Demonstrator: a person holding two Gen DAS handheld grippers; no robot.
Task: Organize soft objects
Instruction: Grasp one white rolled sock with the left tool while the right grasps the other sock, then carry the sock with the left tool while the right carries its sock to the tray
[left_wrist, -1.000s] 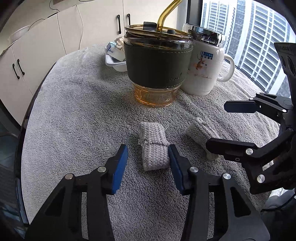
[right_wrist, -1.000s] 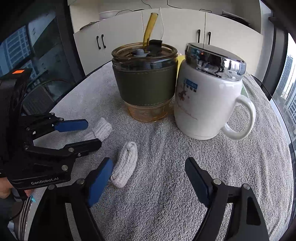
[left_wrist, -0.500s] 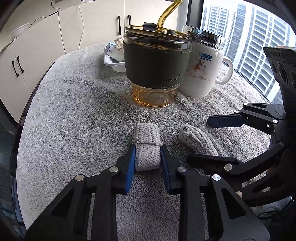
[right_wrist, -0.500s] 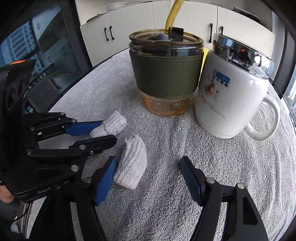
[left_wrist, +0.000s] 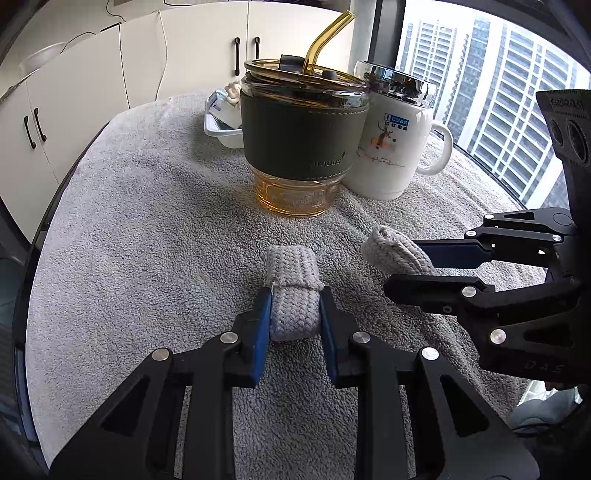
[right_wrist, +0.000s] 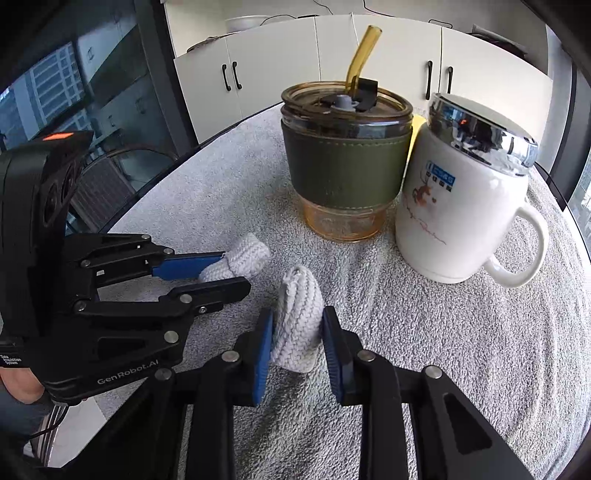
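Two pale knitted rolls lie on the grey towel (left_wrist: 147, 221) in front of the cups. My left gripper (left_wrist: 294, 295) is shut on the left knitted roll (left_wrist: 291, 266), both blue pads pressed against its sides. My right gripper (right_wrist: 297, 313) is closing on the right knitted roll (right_wrist: 299, 291), whose sides its pads touch and pinch upright. Each view also shows the other tool: the right gripper (left_wrist: 402, 266) holds the right roll (left_wrist: 388, 247), and the left gripper (right_wrist: 236, 270) holds the left roll (right_wrist: 251, 251). The two rolls are a short way apart.
Just behind the rolls stand an amber tumbler (left_wrist: 303, 147) with a green sleeve and a straw, and a white lidded mug (left_wrist: 391, 147). A white tray (left_wrist: 221, 125) sits further back. The towel's edge drops off at the left. White cabinets and windows surround the table.
Both grippers moved in over their rolls and closed on them. The left one gripped first, the right one went from wide open to pinching its roll.
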